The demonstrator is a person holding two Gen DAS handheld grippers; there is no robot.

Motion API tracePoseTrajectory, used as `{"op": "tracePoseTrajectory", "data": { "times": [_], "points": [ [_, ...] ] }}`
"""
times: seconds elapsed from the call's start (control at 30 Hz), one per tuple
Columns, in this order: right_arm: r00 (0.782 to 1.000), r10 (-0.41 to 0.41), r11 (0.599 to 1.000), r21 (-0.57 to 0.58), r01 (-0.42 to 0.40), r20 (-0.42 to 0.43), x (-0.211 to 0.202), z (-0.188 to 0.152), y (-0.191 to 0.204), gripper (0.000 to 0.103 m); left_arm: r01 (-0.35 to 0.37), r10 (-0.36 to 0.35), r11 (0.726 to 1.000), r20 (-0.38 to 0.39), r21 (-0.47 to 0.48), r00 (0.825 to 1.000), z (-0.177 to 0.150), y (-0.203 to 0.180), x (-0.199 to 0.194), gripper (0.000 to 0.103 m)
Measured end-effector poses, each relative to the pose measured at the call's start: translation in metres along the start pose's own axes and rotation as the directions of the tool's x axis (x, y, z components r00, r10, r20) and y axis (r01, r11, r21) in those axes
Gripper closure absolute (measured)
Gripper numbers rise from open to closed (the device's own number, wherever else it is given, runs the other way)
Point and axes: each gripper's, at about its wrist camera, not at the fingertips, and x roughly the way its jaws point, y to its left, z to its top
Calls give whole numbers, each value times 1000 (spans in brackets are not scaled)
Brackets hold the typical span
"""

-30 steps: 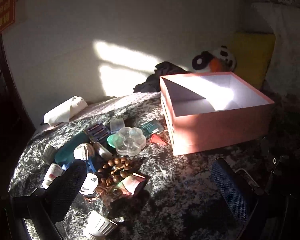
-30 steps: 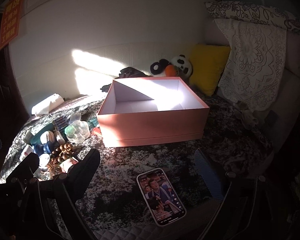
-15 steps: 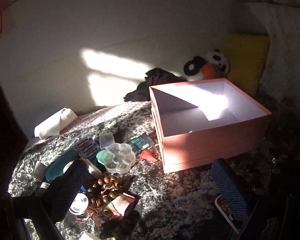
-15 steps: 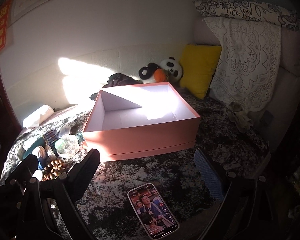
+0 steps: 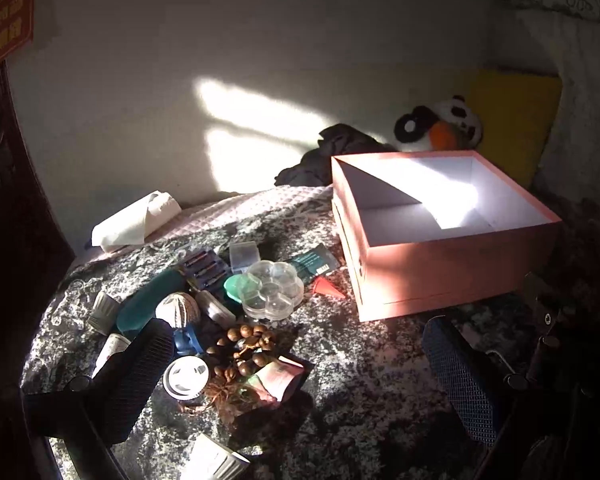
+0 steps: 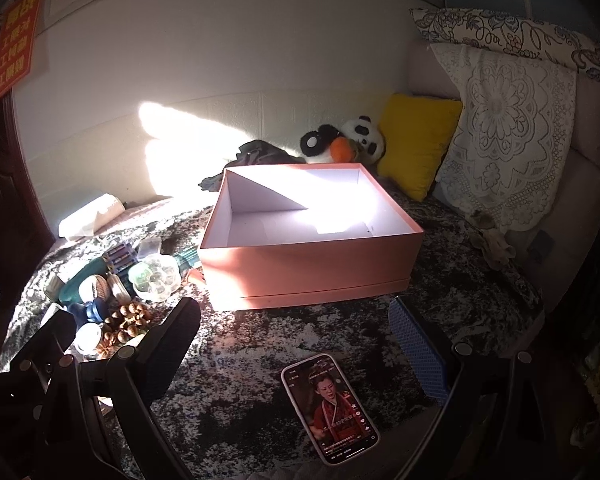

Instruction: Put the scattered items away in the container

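Observation:
An open pink box (image 5: pixel 452 280) (image 6: pixel 316 268) stands on a dark patterned cover; nothing shows inside it. Left of it lies a heap of small items: a clear flower-shaped case (image 5: pixel 271 294) (image 6: pixel 156 278), wooden beads (image 5: pixel 246 346) (image 6: pixel 126 322), a teal case (image 5: pixel 148 306), a battery pack (image 5: pixel 204 268), a white lid (image 5: pixel 186 376) and a pink packet (image 5: pixel 278 376). My left gripper (image 5: pixel 300 380) is open and empty, low over the cover just in front of the heap. My right gripper (image 6: pixel 296 344) is open and empty in front of the box.
A phone (image 6: pixel 330 406) with a lit screen lies on the cover between my right fingers. A panda toy (image 6: pixel 344 140), yellow cushion (image 6: pixel 416 144) and dark cloth (image 6: pixel 256 154) lie behind the box. A white tissue pack (image 5: pixel 136 222) lies at the far left.
Both views shifted and swung back: the left one now sits closer over the heap, the right one closer to the box and phone. Both grippers stayed open. No item moved.

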Motion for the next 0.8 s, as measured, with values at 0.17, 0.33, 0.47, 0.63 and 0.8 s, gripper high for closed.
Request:
{"op": "tracePoseTrajectory", "data": {
  "times": [0.17,0.33,0.47,0.63,0.8],
  "points": [
    [996,82,995,-59,-83,-24,-10,-23,44,6,-73,73,997,-35,-22,997,-31,43,-18,0],
    [983,171,974,-139,-178,-59,-15,-50,97,6,-141,135,987,-71,-82,988,-58,96,-34,0],
    [969,227,949,-200,-244,-102,-14,-74,136,6,-210,194,964,-107,-164,975,-79,144,-38,0],
    [940,289,908,-261,-329,-180,2,-107,164,6,-240,200,944,-186,-226,962,-109,182,-23,0],
    [932,281,911,-243,-334,-229,29,-116,156,6,-122,82,977,-223,-172,971,-131,163,4,0]
  ]
}}
